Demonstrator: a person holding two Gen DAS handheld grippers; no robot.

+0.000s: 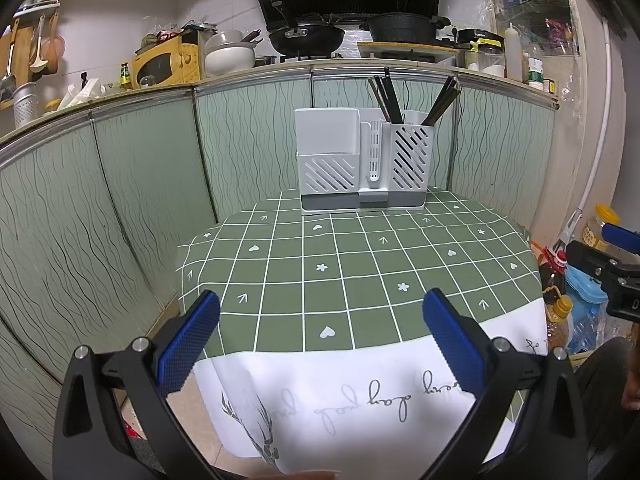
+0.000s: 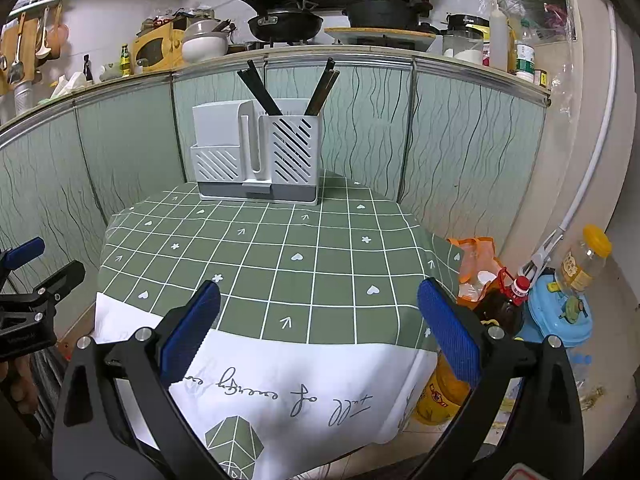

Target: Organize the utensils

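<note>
left tongs (image 1: 320, 312) released, empty | right tongs (image 2: 318, 304) released, empty | chopsticks (image 1: 390, 100) stand in white holder (image 1: 362, 168), right compartment, at desk's (image 1: 344, 264) far edge | only right view shows yellow-capped jar (image 2: 588, 258) whole

the left gripper (image 1: 320, 336) has black angular arms, each with a triangular cut-out and round silver screws at the joints. its fingers (image 1: 188, 344) carry blue pads with a fine knurled texture and toothed edges. the right gripper (image 2: 318, 330) is built the same: black frame, silver screws, blue ridged pads (image 2: 450, 330). small pale lettering marks a black body part, too small to read.
</note>
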